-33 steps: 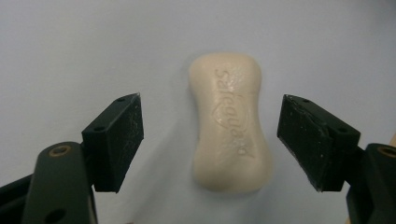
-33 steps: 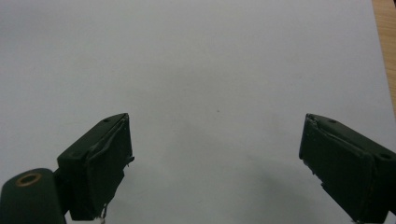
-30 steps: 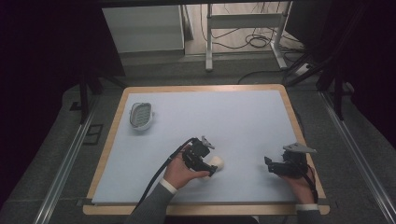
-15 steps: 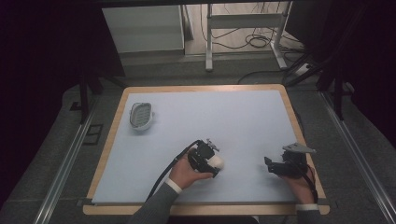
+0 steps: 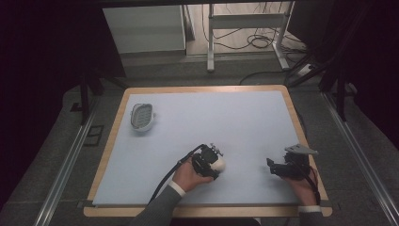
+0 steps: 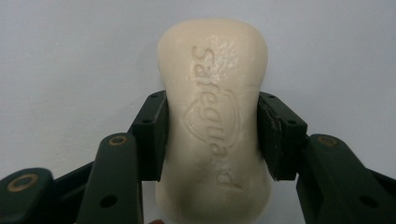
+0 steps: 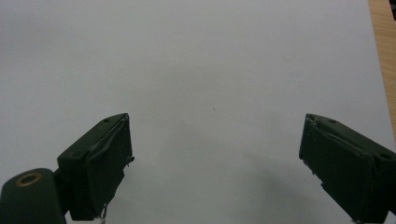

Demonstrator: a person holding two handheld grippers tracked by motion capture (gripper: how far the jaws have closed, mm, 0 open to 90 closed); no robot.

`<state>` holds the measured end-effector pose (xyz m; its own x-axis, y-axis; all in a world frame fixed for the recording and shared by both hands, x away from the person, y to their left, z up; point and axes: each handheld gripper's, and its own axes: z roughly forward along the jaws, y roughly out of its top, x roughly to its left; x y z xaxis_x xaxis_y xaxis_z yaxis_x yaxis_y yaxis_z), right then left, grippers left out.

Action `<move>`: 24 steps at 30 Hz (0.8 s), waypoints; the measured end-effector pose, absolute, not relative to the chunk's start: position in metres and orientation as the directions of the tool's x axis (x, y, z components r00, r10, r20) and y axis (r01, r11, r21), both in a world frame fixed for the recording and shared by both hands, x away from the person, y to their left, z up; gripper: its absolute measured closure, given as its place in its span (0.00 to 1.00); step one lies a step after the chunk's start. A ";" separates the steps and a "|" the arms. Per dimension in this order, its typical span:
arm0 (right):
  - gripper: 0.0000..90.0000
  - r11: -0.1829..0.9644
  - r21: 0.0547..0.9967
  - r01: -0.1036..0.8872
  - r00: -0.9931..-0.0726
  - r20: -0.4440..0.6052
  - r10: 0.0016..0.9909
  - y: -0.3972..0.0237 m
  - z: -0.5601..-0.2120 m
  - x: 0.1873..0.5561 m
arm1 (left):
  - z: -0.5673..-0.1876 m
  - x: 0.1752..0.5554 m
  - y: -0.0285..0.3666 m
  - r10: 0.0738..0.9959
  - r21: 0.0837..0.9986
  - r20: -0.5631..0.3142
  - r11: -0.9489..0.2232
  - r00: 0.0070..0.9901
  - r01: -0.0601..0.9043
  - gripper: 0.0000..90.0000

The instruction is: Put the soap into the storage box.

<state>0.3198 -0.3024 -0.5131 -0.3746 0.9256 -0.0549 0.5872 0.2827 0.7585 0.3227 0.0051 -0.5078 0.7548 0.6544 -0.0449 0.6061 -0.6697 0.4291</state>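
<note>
The left gripper (image 6: 212, 140) is clenched on the soap (image 6: 214, 116): in the left gripper view both pads press the bar's narrowed waist from either side, its embossed face turned to the camera. The jaws have just been closing, and the bar now sits squarely between them. It lies on the bench (image 5: 244, 117) toward the near edge, a little left of the middle, still resting on the pale mat as far as the pictures tell.

The step in hand looks like the grasp itself, just completed. The next move likely calls for a clean lift without the bar slipping, since soap is smooth and the pads hold only its sides, then a carry toward the soap dish (image 5: 142, 117), which stands well apart at the far left.

The right gripper (image 7: 215, 163) stands released, jaws wide over bare mat, nothing between them.

The high view gives the layout: soap (image 5: 219, 163), dish, left gripper (image 5: 207, 162), right gripper (image 5: 277, 168). It cannot show pad contact. The left gripper view does, along with the bar's lettering.
</note>
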 end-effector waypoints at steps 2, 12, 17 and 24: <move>0.10 0.282 0.759 0.586 -0.373 -0.056 0.926 -0.302 -0.513 0.320 | -0.507 0.323 0.005 0.649 0.428 -0.040 -0.676 0.760 0.600 0.55; 0.10 0.277 0.762 0.586 -0.366 -0.056 0.929 -0.305 -0.513 0.320 | -0.500 0.325 0.013 0.637 0.439 -0.050 -0.678 0.769 0.590 0.55; 0.10 0.277 0.763 0.585 -0.364 -0.058 0.929 -0.306 -0.512 0.320 | -0.494 0.326 0.021 0.637 0.462 -0.067 -0.662 0.768 0.590 0.55; 0.10 0.278 0.762 0.584 -0.364 -0.060 0.930 -0.305 -0.512 0.320 | -0.483 0.327 0.032 0.642 0.491 -0.072 -0.644 0.763 0.587 0.55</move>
<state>0.3198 -0.3049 -0.5123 -0.3636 0.9296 -0.0602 0.5844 0.2779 0.7624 0.3269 0.0324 -0.4828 0.7635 0.6418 -0.0722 0.5874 -0.6436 0.4907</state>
